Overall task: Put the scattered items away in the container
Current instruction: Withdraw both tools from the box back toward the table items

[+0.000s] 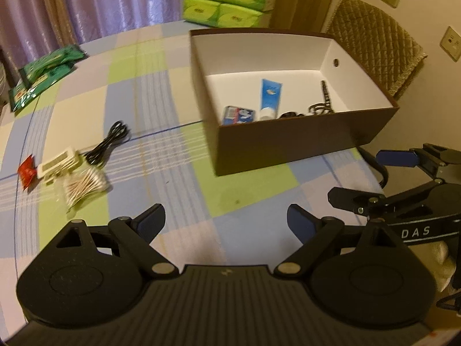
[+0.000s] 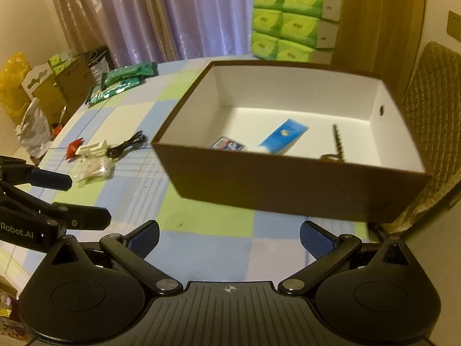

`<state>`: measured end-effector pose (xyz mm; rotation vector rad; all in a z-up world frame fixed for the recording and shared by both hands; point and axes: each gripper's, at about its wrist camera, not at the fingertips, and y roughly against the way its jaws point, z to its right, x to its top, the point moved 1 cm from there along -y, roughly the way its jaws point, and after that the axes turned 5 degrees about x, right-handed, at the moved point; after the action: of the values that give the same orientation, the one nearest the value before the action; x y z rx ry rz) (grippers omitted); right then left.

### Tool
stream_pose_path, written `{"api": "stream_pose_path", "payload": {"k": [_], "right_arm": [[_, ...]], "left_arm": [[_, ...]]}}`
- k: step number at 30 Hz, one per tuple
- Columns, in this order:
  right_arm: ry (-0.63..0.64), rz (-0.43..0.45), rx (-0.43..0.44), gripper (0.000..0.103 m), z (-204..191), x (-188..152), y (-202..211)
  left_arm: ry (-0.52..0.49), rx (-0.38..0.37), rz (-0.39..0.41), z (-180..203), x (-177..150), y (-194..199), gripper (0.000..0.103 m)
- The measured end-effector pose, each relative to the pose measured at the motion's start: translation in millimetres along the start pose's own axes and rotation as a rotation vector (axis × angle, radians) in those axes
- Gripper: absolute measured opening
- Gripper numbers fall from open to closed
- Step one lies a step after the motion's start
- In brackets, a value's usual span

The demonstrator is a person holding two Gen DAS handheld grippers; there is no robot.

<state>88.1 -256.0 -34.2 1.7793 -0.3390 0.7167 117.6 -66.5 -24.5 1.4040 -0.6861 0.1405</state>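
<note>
Both hand-held grippers, left (image 1: 226, 223) and right (image 2: 229, 238), are hanging wide open, holding nothing. At ten o'clock the swabs (image 1: 86, 188) are lying on the desk (image 1: 173, 92), probably light, soft and slippery, so pinching the bag's middle looks best. The cable (image 1: 107, 142) looks floppy; grab its bunched loops.

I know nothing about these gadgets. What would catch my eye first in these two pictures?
Probably the big brown box with its white inside, sitting on the checked tablecloth; a blue tube and a few small things already lie in it. To its left is a loose cluster: a black cable, a bag of cotton swabs and a red packet. Behind stands a bright green stack of tissue packs.
</note>
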Motion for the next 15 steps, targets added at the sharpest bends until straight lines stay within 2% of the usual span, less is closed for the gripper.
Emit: {"api": "stream_pose_path", "payload": {"k": [15], "right_arm": [[-0.011, -0.038, 0.084, 0.101, -62, -6, -46]], "left_arm": [[0.131, 0.083, -0.026, -87, -44, 6, 0.089]]}}
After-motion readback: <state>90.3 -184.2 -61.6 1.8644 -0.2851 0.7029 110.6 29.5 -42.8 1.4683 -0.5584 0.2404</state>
